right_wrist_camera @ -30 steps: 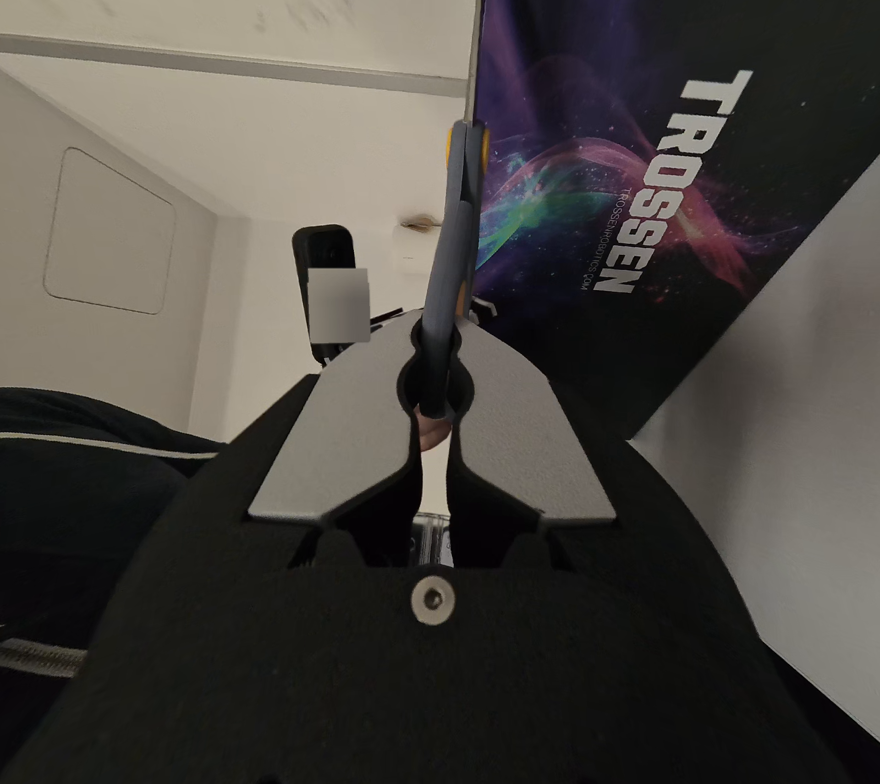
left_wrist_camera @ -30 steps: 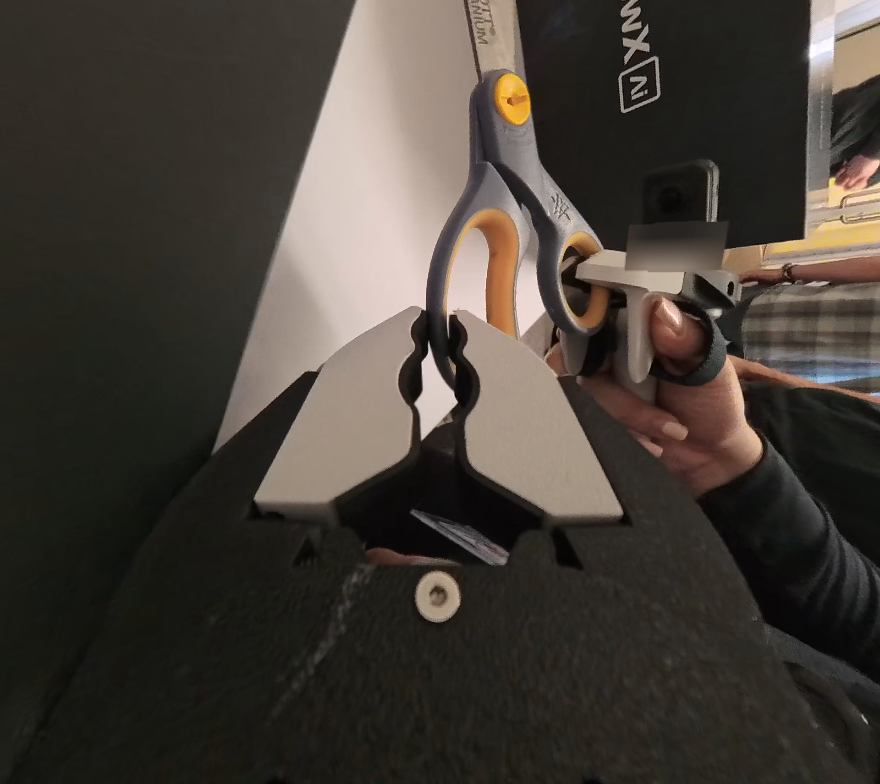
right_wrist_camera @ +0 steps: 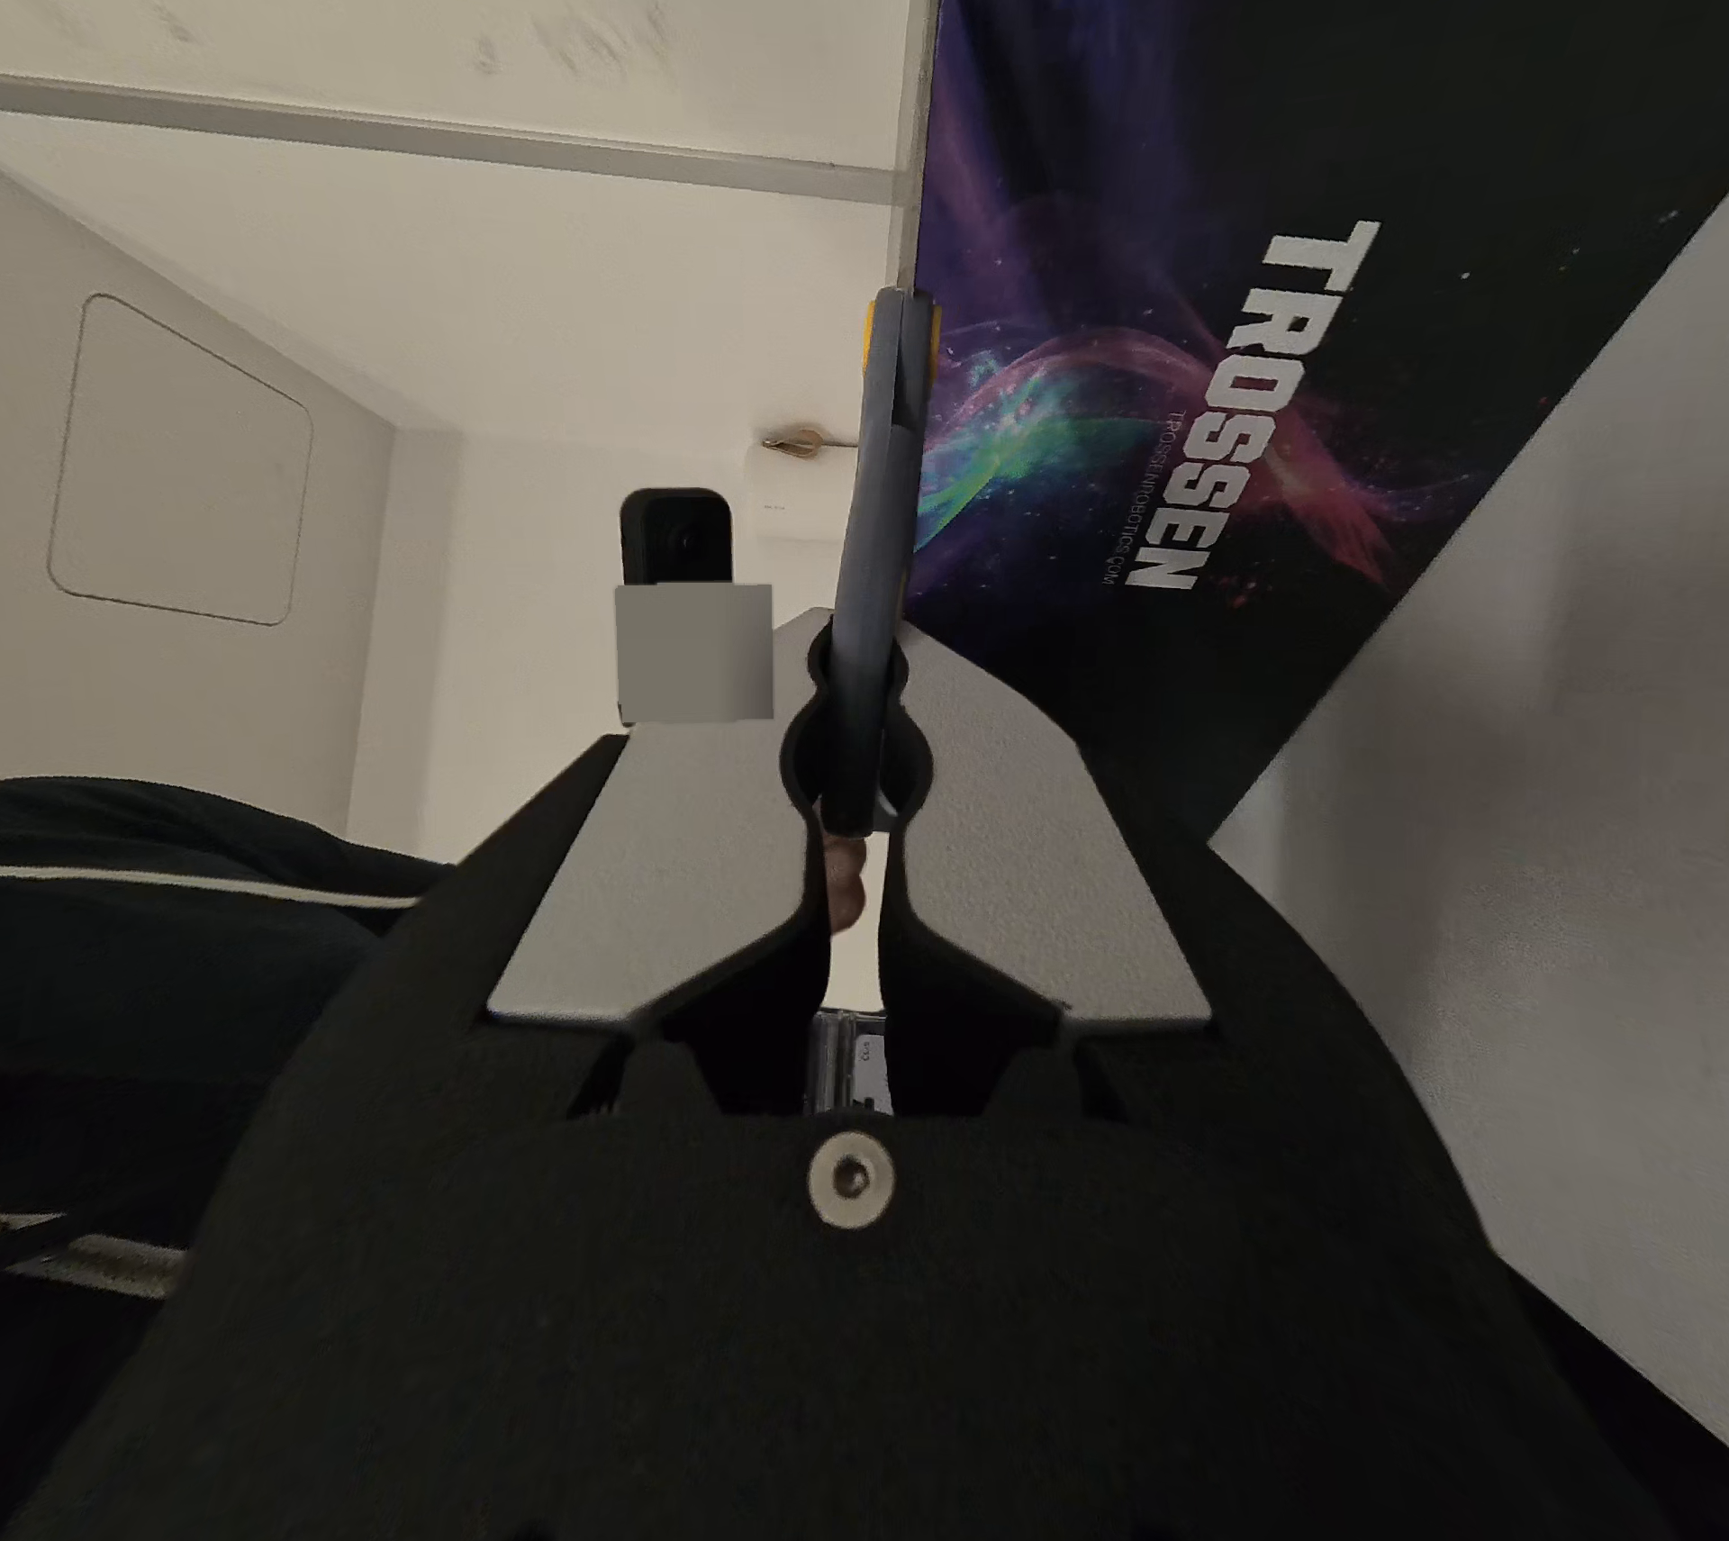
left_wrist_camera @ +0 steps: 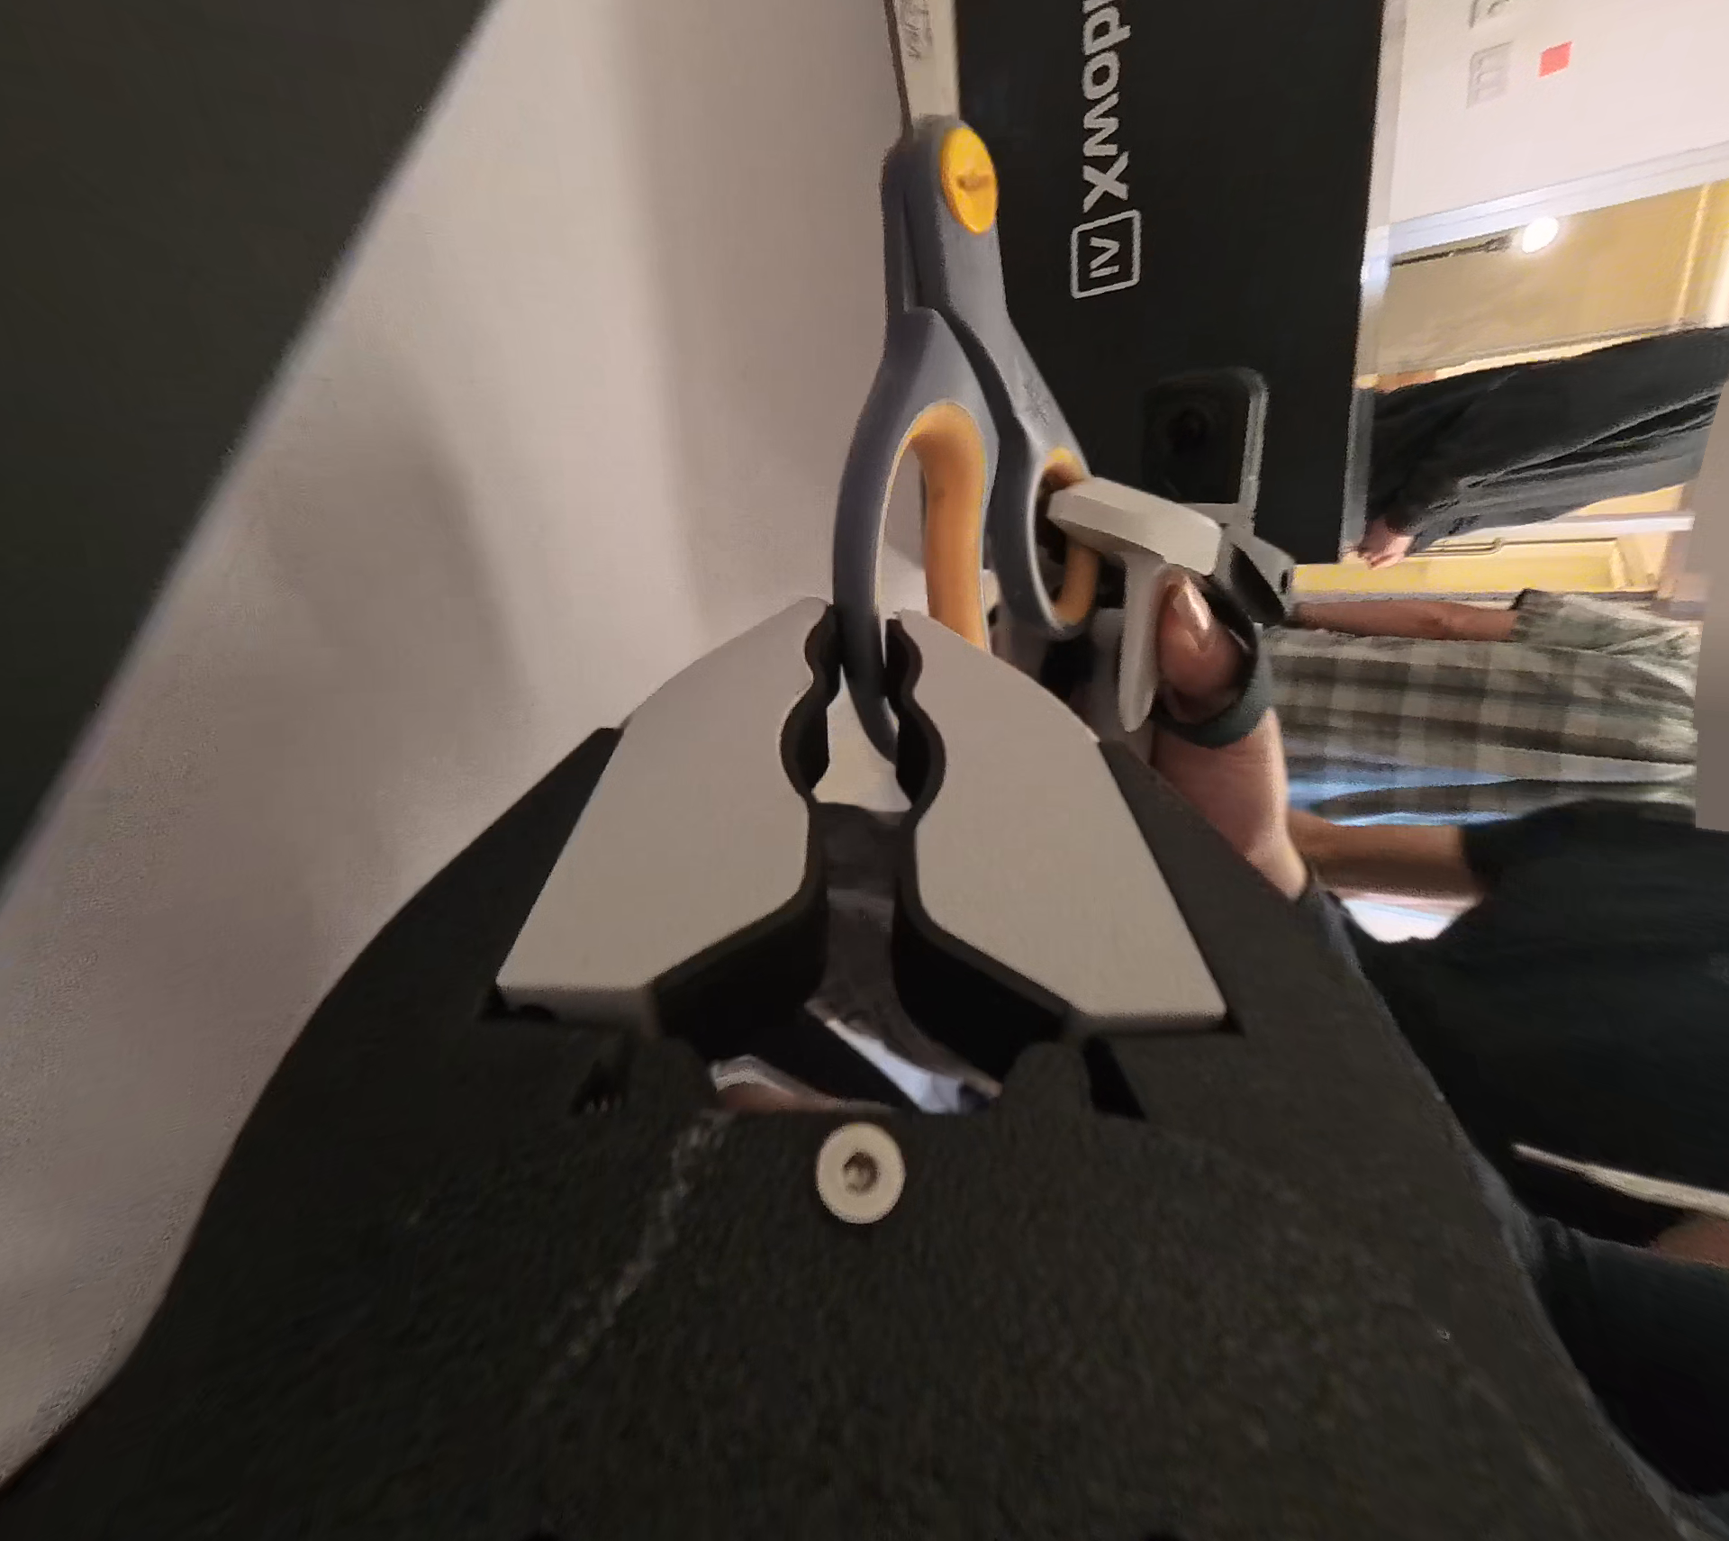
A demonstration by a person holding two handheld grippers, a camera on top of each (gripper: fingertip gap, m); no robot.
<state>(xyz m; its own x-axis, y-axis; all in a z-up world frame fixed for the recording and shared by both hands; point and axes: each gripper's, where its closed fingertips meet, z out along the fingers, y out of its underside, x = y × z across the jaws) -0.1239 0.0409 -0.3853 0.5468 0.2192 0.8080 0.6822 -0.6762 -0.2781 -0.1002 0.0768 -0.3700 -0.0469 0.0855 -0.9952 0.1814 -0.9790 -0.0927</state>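
In the left wrist view, a dark panel (left_wrist_camera: 187,186) fills the left edge, with a plain white wall (left_wrist_camera: 561,373) beside it. At the middle the left tool (left_wrist_camera: 865,640) is pressed together on the grey rim of the larger loop of a pair of grey-handled, orange-lined steel scissors (left_wrist_camera: 945,411). They hang in the air, blades pointing up, with nothing under them and the two loops close together. The blade carries engraved lettering, too blurred to read. To the right a black banner (left_wrist_camera: 1169,92) bears white lettering and a small boxed mark. Below it the right tool (left_wrist_camera: 1076,514), held by a person's hand (left_wrist_camera: 1207,710), reaches into the smaller loop. In the right wrist view the right tool (right_wrist_camera: 865,635) pinches the scissors' (right_wrist_camera: 879,485) grey handle edge-on. A dark banner with a purple swirl (right_wrist_camera: 1310,280) and white lettering stands to the right.
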